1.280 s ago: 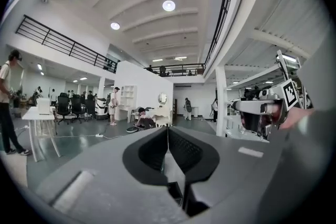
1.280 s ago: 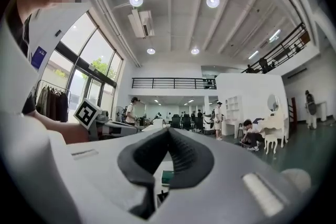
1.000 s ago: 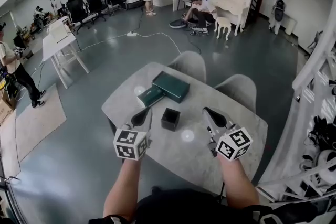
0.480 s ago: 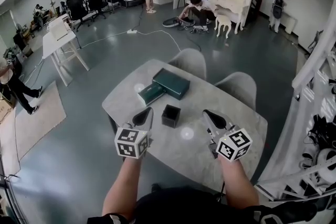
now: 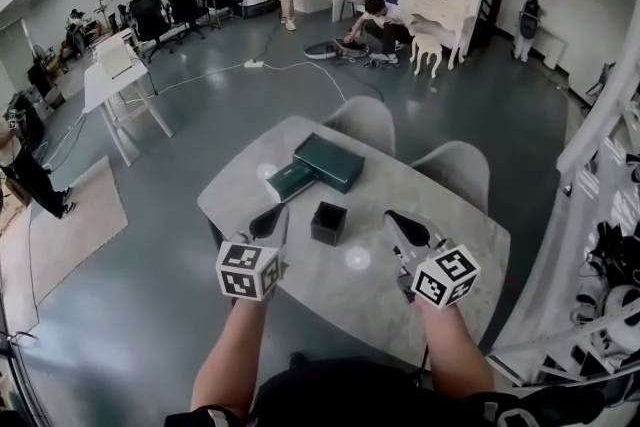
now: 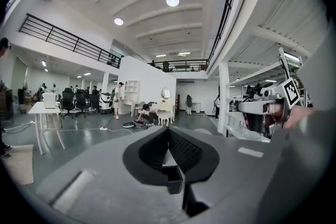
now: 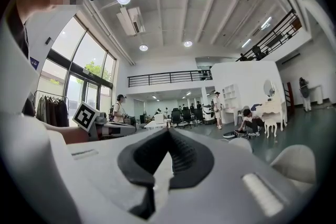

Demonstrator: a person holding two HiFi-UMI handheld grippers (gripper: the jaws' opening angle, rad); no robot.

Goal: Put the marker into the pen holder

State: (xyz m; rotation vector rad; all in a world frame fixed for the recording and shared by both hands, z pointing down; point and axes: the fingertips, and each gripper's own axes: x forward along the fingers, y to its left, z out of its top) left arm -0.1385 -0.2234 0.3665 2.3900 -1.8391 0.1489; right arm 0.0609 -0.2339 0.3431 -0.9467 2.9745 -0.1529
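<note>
A wide hall with a glossy grey floor surrounds the pale, stone-look worktop [image 5: 455, 215], which is smooth and round-cornered. We find no marker in any view; it may sit inside one of the green boxes, but we cannot tell. The holder [image 5: 327, 223], a small black square cup with an open top, stands upright near the middle of the worktop, between the two tools and slightly beyond their tips. Just behind it lies a flat dark green box [image 5: 330, 162], with a slimmer green case [image 5: 290, 181] just beside its left corner. The left tool [image 5: 268, 218] hangs near the holder's left side and the right tool [image 5: 402, 220] further off to its right. The ribbed black pads of each are pressed together at the tips, with nothing between them. Two moulded grey chairs [image 5: 362, 123] stand at the far edge. We judge the holder light and narrow-mouthed: a marker brought in tilted could catch the rim and tip it, or push it along the slick top. A smooth round marker could also roll, or twist between the pads.
</note>
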